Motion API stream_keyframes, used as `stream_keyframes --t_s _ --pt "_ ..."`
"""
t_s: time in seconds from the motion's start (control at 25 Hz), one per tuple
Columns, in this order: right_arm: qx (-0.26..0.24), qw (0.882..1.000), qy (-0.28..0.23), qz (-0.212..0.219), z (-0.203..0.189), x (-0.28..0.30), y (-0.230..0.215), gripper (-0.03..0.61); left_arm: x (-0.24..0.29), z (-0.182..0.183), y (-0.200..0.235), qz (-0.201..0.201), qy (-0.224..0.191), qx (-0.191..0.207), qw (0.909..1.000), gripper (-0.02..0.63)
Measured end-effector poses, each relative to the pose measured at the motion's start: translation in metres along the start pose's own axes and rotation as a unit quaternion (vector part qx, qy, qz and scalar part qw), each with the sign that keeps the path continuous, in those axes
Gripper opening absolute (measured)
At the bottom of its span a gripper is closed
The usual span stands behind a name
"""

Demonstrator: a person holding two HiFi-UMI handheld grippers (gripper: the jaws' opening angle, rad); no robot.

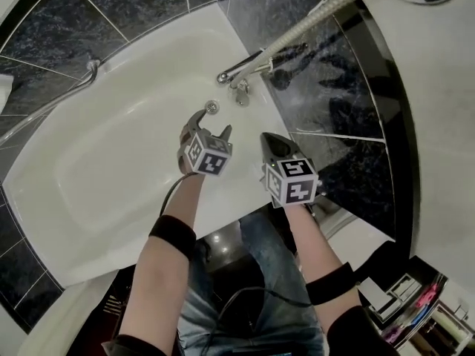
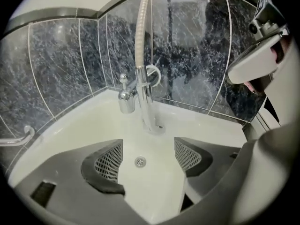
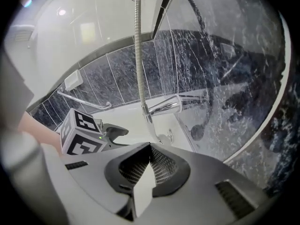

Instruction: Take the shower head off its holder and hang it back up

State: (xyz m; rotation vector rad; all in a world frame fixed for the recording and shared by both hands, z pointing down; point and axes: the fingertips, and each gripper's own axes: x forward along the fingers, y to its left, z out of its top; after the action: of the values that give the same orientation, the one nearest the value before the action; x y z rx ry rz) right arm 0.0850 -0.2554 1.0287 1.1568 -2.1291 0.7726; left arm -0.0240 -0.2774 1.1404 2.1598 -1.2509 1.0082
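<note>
Fingers (image 2: 108,164) of the left gripper (image 2: 147,161) apart, empty; right gripper (image 3: 151,153) closed.

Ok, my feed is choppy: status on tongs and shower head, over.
Left tongs open, empty, above tub. Right tongs shut, empty. Hose runs up from tap, untouched; shower head hard to make out. Nothing in the way.

The right tongs (image 3: 150,150) are being held closed, with nothing between the jaws, toward a chrome tap (image 3: 165,108); a metal hose (image 3: 138,46) is being shown rising from it, with the left tongs (image 3: 119,136) alongside.
</note>
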Motion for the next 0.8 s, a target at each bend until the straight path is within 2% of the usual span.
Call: stream_keyframes --t_s 0.12,0.16,0.2,0.32,0.4,0.6,0.8 --pt "0.002 1.0 0.004 0.003 0.01 -0.021 0.012 0.021 -0.05 0.011 0.005 0.014 -0.005 -0.001 0.9999 0.333" --pt "0.001 1.0 0.005 0.003 0.015 -0.03 0.016 0.02 -0.071 0.018 0.007 0.02 -0.008 -0.002 0.9998 0.309" --pt "0.0 1.0 0.007 0.003 0.02 -0.04 0.02 0.02 -0.093 0.023 0.01 0.028 -0.012 -0.005 0.9995 0.264" --pt "-0.01 1.0 0.008 0.012 0.046 -0.07 0.038 0.021 -0.167 0.041 0.026 0.066 -0.025 -0.015 0.9973 0.061" --pt "-0.022 1.0 0.007 0.022 0.066 -0.089 0.051 0.021 -0.22 0.053 0.038 0.091 -0.034 -0.029 0.9949 0.006" --pt "-0.063 0.997 0.012 0.042 0.109 -0.15 0.09 0.021 -0.358 0.074 0.055 0.139 -0.053 -0.088 0.9849 0.006" --pt "-0.103 0.992 -0.008 0.072 0.153 -0.201 0.137 0.021 -0.493 0.089 0.08 0.202 -0.087 -0.127 0.9672 0.006"
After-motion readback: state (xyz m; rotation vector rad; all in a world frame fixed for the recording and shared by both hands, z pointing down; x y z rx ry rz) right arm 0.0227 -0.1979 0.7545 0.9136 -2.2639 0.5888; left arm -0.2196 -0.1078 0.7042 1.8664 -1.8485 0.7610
